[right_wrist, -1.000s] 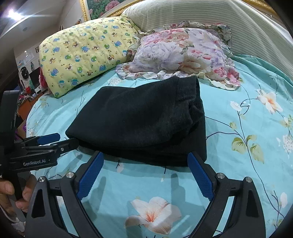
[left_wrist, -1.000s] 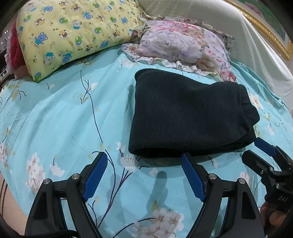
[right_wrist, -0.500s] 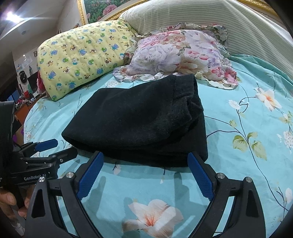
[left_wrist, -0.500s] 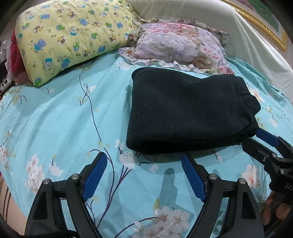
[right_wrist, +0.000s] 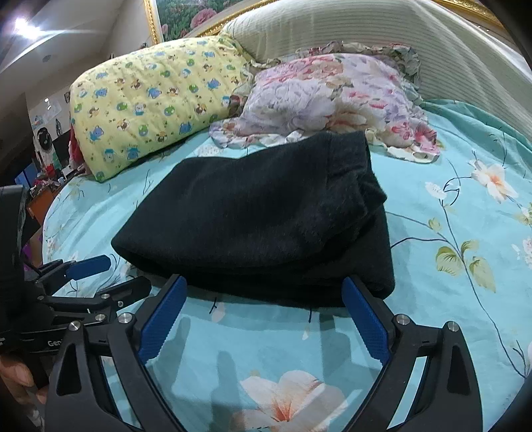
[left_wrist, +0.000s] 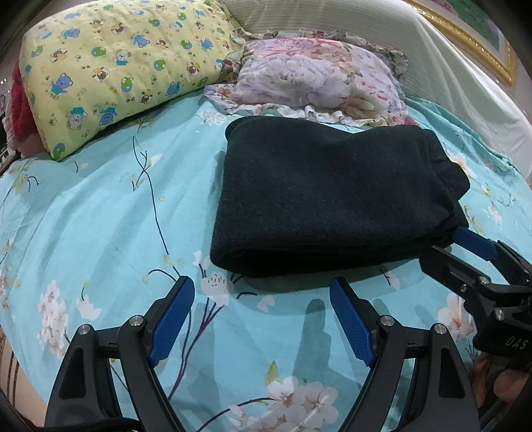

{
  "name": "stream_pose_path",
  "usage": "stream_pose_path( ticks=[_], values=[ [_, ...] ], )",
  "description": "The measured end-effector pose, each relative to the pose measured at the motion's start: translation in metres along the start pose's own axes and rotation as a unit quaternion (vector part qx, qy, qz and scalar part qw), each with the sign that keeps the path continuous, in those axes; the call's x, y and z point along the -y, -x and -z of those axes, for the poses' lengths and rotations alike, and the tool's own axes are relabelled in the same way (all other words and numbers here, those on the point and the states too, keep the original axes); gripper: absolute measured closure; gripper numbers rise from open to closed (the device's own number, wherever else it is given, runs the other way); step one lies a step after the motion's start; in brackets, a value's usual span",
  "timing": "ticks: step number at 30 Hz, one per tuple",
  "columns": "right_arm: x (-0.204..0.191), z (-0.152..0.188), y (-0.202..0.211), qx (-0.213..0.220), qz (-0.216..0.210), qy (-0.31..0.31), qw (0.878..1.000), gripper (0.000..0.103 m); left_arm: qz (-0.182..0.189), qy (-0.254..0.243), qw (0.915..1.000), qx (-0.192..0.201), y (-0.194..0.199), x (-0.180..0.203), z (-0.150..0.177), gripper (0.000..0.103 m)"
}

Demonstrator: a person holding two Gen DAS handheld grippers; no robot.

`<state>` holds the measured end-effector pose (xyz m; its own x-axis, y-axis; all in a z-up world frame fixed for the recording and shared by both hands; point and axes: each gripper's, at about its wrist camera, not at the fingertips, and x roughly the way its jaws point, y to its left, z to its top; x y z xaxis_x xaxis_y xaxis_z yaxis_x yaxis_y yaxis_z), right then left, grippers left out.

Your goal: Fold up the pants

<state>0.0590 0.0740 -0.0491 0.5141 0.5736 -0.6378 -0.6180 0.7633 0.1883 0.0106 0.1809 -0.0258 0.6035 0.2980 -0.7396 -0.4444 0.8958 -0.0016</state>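
The black pants [left_wrist: 329,196] lie folded into a thick rectangle on the turquoise floral bedsheet [left_wrist: 99,212]; they also show in the right wrist view [right_wrist: 266,219]. My left gripper [left_wrist: 262,309] is open and empty, just short of the pants' near left corner. My right gripper [right_wrist: 262,305] is open and empty, its fingertips at the pants' near edge. The right gripper also shows at the right of the left wrist view [left_wrist: 465,256], and the left gripper shows at the left of the right wrist view [right_wrist: 109,275].
A yellow cartoon-print pillow [left_wrist: 113,66] and a floral pillow [left_wrist: 319,79] lie behind the pants. A striped headboard cushion [right_wrist: 382,30] rises at the back. The bed's edge falls away on the left [left_wrist: 13,365], with room clutter beyond it [right_wrist: 43,166].
Both grippers have moved slightly closer to the near edge of the pants. The right gripper's fingertips now reach the fabric edge. The pants have not moved.
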Motion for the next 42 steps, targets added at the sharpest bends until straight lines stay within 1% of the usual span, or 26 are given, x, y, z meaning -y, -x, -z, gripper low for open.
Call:
stream_pose_path(
  ticks=[10,19,35,42],
  values=[
    [0.001,0.003,-0.007,-0.013,-0.005,-0.004,1.0,0.008,0.003,-0.002,0.9999,-0.01,-0.007,0.002,-0.002,0.019],
    [0.0,0.004,-0.007,-0.016,-0.006,-0.007,1.0,0.008,0.001,-0.004,0.9999,-0.012,-0.009,0.003,-0.002,0.019],
    [0.001,0.004,-0.006,-0.01,-0.006,-0.008,1.0,0.008,-0.001,-0.003,1.0,-0.005,-0.006,0.001,-0.002,0.019],
    [0.002,0.004,-0.001,0.001,-0.003,-0.01,1.0,0.008,-0.001,-0.003,1.0,0.002,0.001,0.001,-0.002,0.019]
  ],
)
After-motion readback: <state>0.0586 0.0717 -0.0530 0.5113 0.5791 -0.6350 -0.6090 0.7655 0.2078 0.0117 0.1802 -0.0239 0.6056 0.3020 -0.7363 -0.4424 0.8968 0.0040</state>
